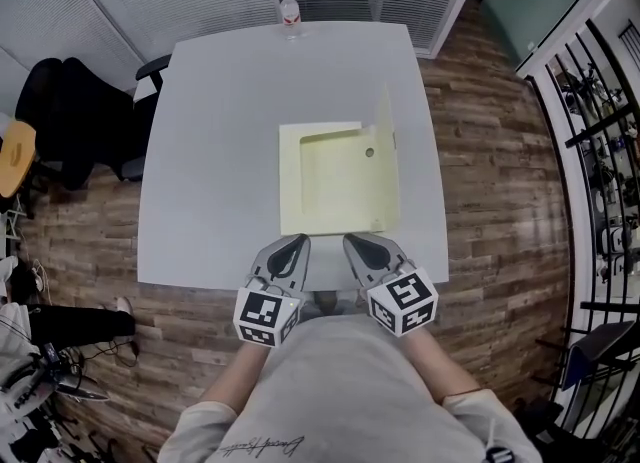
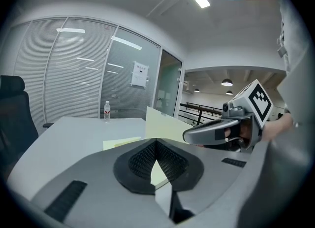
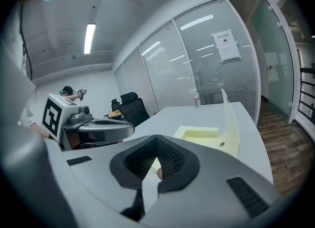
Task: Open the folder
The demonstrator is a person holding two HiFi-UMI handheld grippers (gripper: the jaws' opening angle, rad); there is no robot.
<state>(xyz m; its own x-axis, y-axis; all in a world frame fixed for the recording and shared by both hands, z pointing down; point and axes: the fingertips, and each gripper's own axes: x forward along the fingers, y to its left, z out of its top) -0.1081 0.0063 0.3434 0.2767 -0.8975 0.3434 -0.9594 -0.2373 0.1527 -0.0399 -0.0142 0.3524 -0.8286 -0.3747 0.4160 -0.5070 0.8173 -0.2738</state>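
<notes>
A pale yellow folder [image 1: 335,186] lies on the grey table [image 1: 220,151], right of centre. Its cover [image 1: 385,126] stands nearly upright along the right side, so the inside pocket shows. In the right gripper view the cover [image 3: 229,118] rises beside the flat part [image 3: 202,136]. My left gripper [image 1: 300,241] and right gripper [image 1: 352,241] hover side by side at the table's near edge, just short of the folder. Both are shut with nothing in them. In the left gripper view the folder [image 2: 162,126] sits beyond the shut tips [image 2: 156,141].
A water bottle [image 1: 289,9] stands at the table's far edge. A black office chair [image 1: 70,121] sits left of the table. Glass walls with blinds run behind, and a railing [image 1: 590,121] is at the right.
</notes>
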